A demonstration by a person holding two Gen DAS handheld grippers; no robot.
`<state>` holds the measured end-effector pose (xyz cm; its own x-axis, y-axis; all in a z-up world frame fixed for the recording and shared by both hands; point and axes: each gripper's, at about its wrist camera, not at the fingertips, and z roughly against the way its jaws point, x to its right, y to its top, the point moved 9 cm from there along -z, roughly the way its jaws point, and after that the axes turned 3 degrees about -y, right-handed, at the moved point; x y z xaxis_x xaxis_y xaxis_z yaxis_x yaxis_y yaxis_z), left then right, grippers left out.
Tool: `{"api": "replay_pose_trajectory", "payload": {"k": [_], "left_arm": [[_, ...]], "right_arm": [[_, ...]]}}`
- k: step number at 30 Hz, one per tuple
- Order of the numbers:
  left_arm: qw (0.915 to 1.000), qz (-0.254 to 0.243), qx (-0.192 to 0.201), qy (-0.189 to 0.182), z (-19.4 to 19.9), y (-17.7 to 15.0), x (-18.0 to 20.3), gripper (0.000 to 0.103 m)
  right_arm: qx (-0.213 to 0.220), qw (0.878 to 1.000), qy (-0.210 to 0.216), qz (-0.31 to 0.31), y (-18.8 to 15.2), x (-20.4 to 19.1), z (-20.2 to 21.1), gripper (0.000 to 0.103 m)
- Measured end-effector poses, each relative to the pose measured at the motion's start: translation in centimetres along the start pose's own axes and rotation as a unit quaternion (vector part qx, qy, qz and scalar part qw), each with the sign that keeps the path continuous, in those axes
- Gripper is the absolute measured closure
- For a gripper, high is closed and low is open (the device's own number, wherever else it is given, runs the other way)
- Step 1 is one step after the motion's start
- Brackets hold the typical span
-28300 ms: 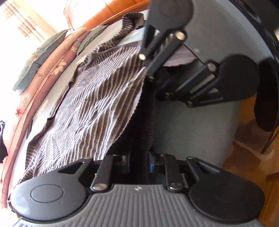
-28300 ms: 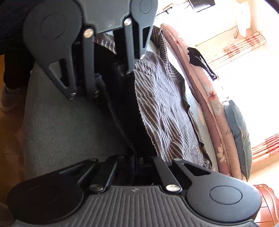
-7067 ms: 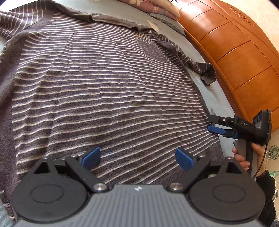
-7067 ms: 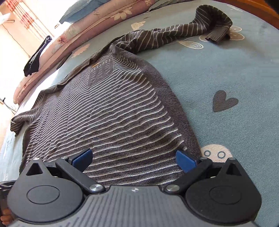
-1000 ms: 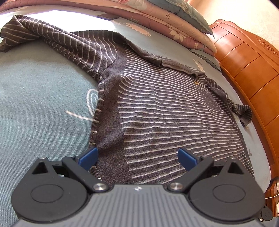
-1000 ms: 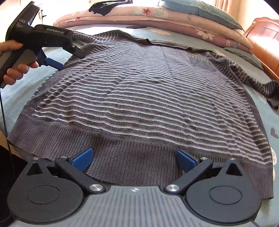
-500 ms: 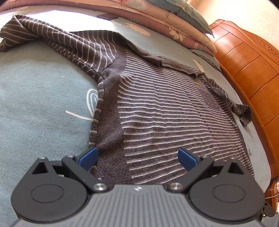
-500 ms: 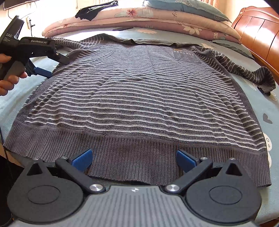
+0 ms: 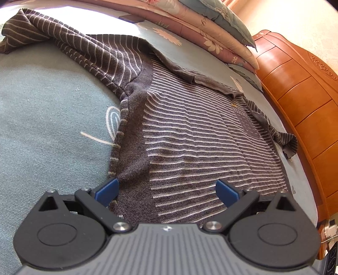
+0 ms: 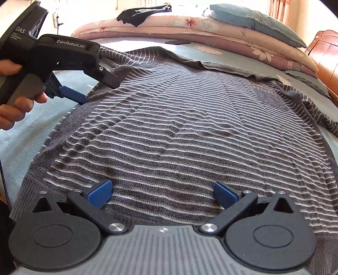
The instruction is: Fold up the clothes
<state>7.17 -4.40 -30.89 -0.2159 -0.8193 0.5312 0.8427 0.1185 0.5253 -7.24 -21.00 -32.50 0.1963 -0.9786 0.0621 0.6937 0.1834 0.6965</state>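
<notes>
Right wrist: both tongs [image 10: 161, 193] gape over sweater [image 10: 190, 127].

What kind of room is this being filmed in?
Most likely a bedroom: a striped sweater lies spread on a bed's blue-green sheet, with folded quilts, a pillow and a wooden headboard.

Grey sweater [image 10: 190, 131] – white stripes; teal sheet [image 9: 42, 118].

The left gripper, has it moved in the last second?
Yes. In the right wrist view, the left gripper has come inward over the sweater's side edge.
</notes>
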Motion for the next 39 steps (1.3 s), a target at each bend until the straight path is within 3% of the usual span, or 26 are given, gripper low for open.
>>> {"api": "replay_pose_trajectory", "payload": {"k": [8, 10, 12, 16, 20, 22, 25, 27, 33, 39], "left_arm": [[0.997, 0.06, 0.015, -0.047, 0.8, 0.8, -0.8, 0.005], [0.9956, 0.067, 0.028, -0.059, 1.2, 1.3, -0.5, 0.005], [0.994, 0.065, 0.047, -0.075, 1.7, 1.8, 0.3, 0.005], [0.9924, 0.05, 0.035, -0.107, 0.2, 2.1, 2.4, 0.005], [0.9944, 0.059, 0.004, -0.088, -2.7, 1.5, 1.9, 0.005], [0.9945, 0.066, 0.009, -0.081, -2.7, 1.5, 1.3, 0.005], [0.9958, 0.071, 0.019, -0.054, -1.9, 1.8, 0.2, 0.005], [0.9934, 0.089, 0.015, -0.072, -1.5, 1.8, -0.6, 0.005], [0.9915, 0.089, 0.024, -0.091, -1.2, 2.3, 0.4, 0.005], [0.9922, 0.099, 0.052, -0.054, -3.2, 3.1, 0.1, 0.005]], "right_arm": [[0.018, 1.0, 0.015, 0.021, -1.2, 0.1, 1.6, 0.0], [0.017, 0.999, 0.026, 0.022, -0.4, 0.3, 1.7, 0.0], [0.042, 0.998, 0.034, 0.018, 1.2, 1.1, 2.2, 0.0], [0.061, 0.996, 0.053, 0.021, 4.0, 2.6, 1.8, 0.0], [0.05, 0.997, 0.06, -0.014, 4.5, 4.4, -0.3, 0.0], [0.027, 0.996, 0.077, -0.046, 3.4, 5.1, -1.4, 0.0], [0.018, 0.998, 0.053, -0.024, 2.3, 5.5, -2.2, 0.0], [0.016, 0.999, 0.037, 0.008, 1.6, 5.3, -2.3, 0.0], [0.027, 0.999, 0.041, 0.007, 0.9, 5.7, -1.6, 0.0], [0.026, 0.999, 0.032, 0.007, 0.9, 5.5, -1.7, 0.0]]}}
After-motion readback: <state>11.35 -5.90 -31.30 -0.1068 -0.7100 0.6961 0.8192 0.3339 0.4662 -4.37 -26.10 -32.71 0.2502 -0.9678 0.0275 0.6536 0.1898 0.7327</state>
